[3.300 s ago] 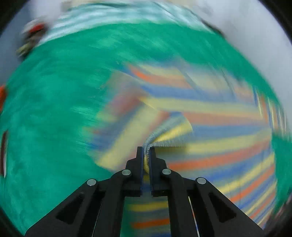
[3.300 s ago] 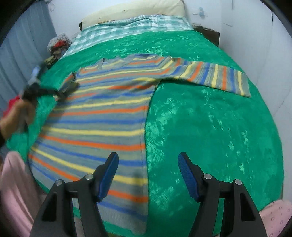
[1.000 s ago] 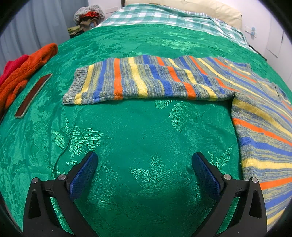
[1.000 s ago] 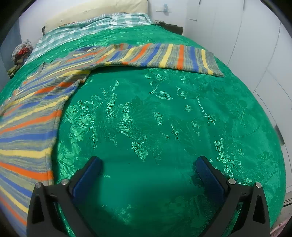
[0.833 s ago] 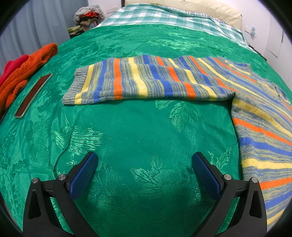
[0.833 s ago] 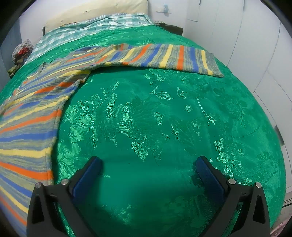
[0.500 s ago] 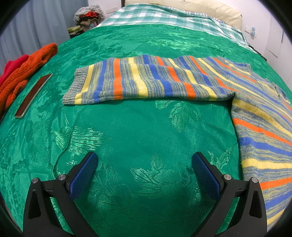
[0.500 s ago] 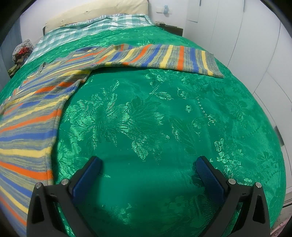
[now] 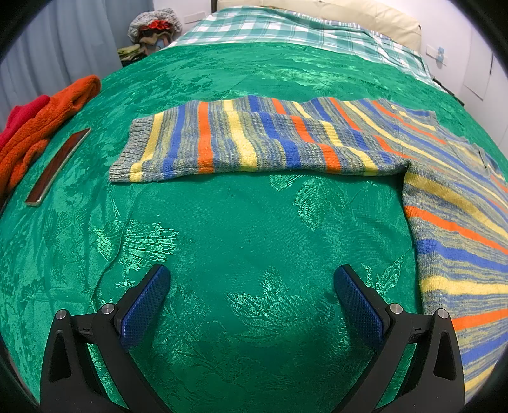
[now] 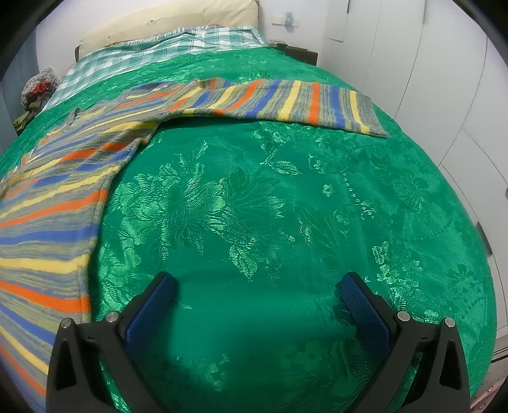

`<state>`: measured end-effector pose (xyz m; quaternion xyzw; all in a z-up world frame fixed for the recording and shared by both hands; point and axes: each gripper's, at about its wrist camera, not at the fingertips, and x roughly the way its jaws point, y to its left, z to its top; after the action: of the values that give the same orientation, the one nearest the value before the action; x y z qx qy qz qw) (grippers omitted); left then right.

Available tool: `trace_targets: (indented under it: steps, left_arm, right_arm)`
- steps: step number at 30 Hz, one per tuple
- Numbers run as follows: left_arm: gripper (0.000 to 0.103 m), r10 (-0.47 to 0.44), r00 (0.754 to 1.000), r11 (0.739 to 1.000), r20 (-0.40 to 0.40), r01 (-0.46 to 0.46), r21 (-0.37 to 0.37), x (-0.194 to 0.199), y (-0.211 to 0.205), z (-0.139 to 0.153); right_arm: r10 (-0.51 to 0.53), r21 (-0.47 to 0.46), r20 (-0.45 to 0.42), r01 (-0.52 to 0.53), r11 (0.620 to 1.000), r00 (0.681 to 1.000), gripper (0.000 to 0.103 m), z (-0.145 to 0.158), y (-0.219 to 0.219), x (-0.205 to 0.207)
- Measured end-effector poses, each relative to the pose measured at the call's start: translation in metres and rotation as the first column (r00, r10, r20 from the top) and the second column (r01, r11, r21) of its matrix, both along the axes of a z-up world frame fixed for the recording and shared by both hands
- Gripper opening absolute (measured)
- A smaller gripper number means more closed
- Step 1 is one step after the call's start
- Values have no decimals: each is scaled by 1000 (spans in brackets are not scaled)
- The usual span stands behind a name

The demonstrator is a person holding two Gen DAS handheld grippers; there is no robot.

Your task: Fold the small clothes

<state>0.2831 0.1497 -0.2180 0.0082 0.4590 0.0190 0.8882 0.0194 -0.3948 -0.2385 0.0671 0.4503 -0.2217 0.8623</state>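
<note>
Left wrist view, left to right. An orange fleece garment (image 9: 41, 127) lies bunched at the far left edge of the bed, a red garment (image 9: 19, 116) touching it on the outer side. Just beside them a flat dark slab with a pale rim (image 9: 57, 166) — likely a phone, face not readable — lies on the green brocade bedspread (image 9: 241, 228). The striped knit sweater (image 9: 460, 203) is spread flat: its left sleeve (image 9: 241, 143) runs sideways across the middle of the view, grey ribbed cuff toward the left, and the body fills the right edge. The left tool (image 9: 250, 286) hangs over bare bedspread with its blue pads (image 9: 143, 305) spread wide, nothing between them, well short of the sleeve's near hem. Open bedspread lies between sleeve, body and tool.

Right wrist view, left to right. The sweater body (image 10: 50, 216) occupies the left edge, its side hem running down toward the lower left. The right sleeve (image 10: 279, 103) stretches toward the right, its cuff stopping near the bed's right edge, beside white cupboard doors (image 10: 444, 82). The right tool (image 10: 258, 295) is likewise spread wide and empty over bare bedspread — the largest free area, bounded by sleeve, body hem and bed edge. A checked sheet (image 10: 158, 54) and a cream pillow (image 10: 165, 19) lie at the head of the bed.

No legible brand, label or writing found in either view.
</note>
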Motion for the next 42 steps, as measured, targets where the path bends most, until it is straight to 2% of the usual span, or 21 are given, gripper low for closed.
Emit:
trace_targets:
  steps: [42]
  left_arm:
    - [103,2,1000,1000,-1,-2,0,0,0,0]
  right_arm:
    - [4,-25,12,-4,1000,1000,103,-1,0,-1]
